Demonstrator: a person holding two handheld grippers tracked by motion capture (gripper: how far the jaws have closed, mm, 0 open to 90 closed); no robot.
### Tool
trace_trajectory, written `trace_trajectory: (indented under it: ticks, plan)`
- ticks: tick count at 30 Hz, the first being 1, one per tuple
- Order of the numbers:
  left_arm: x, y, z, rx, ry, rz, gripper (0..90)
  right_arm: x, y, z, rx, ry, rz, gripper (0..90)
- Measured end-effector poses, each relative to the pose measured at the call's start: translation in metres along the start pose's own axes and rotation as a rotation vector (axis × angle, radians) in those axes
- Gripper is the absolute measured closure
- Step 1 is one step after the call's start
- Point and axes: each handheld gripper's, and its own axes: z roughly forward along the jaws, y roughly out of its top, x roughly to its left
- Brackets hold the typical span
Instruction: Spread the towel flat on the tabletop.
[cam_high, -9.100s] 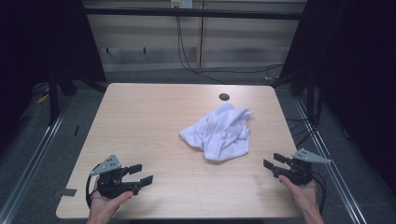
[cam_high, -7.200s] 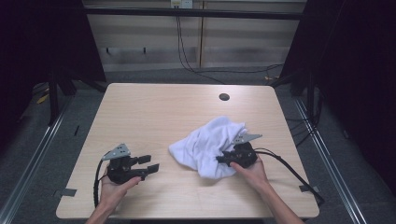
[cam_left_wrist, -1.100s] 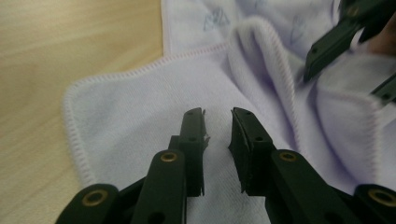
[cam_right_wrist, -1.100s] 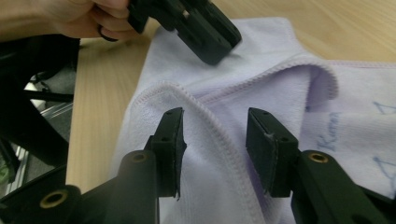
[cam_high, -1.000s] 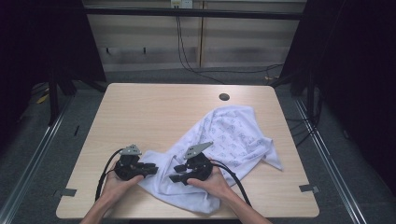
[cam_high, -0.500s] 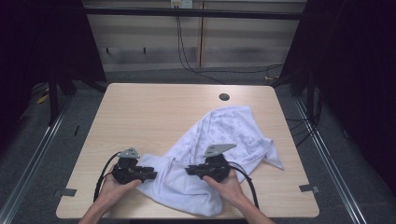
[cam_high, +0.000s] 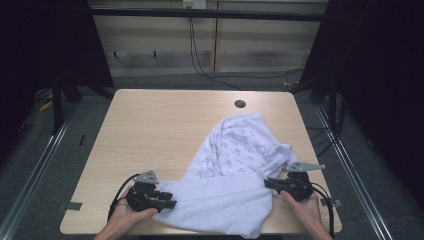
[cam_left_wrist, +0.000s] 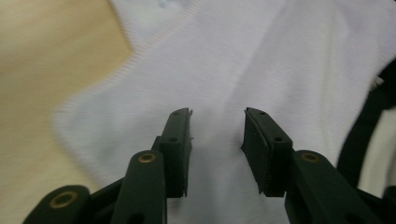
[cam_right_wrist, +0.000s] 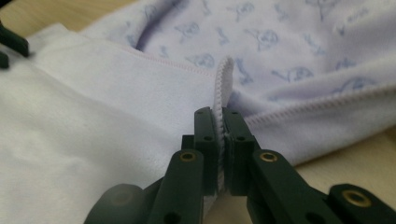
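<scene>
The right hand-held gripper is clamped on the stitched edge of the white cloth. The left hand-held gripper has its jaws apart over the cloth on the desk.

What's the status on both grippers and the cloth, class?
Left gripper open over white printed cloth. Right gripper shut on cloth's stitched edge. Nothing in the way on light wooden table.

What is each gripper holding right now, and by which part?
The right gripper is shut on the white cloth, pinching its stitched edge. The left gripper is open over the cloth, gripping nothing.
</scene>
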Motion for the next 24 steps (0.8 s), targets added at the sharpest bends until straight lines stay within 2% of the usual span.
trace_trajectory:
  ticks: [2,4,6,7,9,11,14,16,19,20,22,23,24]
  plan:
    - [0.014,0.000,-0.011,-0.061,0.023,-0.026,60.7,-0.003,0.000,0.003,0.001,-0.005,-0.014,80.6]
    - [0.026,-0.002,-0.019,-0.095,0.055,-0.053,61.0,-0.004,0.003,0.004,-0.010,-0.004,-0.009,76.9]
    - [0.040,-0.006,-0.021,-0.099,0.076,-0.092,61.8,-0.005,0.005,0.006,-0.019,-0.001,-0.009,72.5]
    - [0.043,-0.006,-0.019,-0.096,0.073,-0.101,61.7,-0.006,0.006,0.008,-0.015,-0.001,-0.009,71.3]
    - [0.046,-0.005,-0.015,-0.080,0.089,-0.087,60.9,-0.007,0.008,0.011,-0.015,-0.003,-0.008,68.5]
    - [0.046,-0.002,-0.011,-0.076,0.085,-0.073,57.5,-0.007,0.011,0.014,-0.017,-0.003,-0.011,67.9]
    - [0.043,0.000,-0.006,-0.045,0.113,-0.051,55.8,-0.004,0.012,0.018,-0.018,-0.001,-0.029,67.3]
    - [0.041,0.000,-0.006,-0.051,0.130,-0.036,55.7,-0.003,0.013,0.020,-0.008,-0.003,-0.032,67.1]
    - [0.041,0.001,-0.005,-0.058,0.083,-0.059,55.8,-0.004,0.013,0.022,-0.008,-0.014,-0.029,67.2]
    - [0.041,0.001,-0.003,-0.048,0.079,-0.065,56.1,-0.004,0.013,0.022,-0.009,-0.012,-0.028,67.8]
    - [0.039,0.002,-0.001,-0.042,0.077,-0.057,57.6,-0.005,0.013,0.022,-0.014,-0.003,-0.028,77.4]
    - [0.039,0.002,0.000,-0.038,0.074,-0.053,58.6,-0.005,0.013,0.020,-0.022,0.019,-0.024,85.1]
    - [0.039,0.002,0.000,-0.038,0.071,-0.051,60.6,-0.005,0.014,0.018,-0.031,0.020,-0.018,87.1]
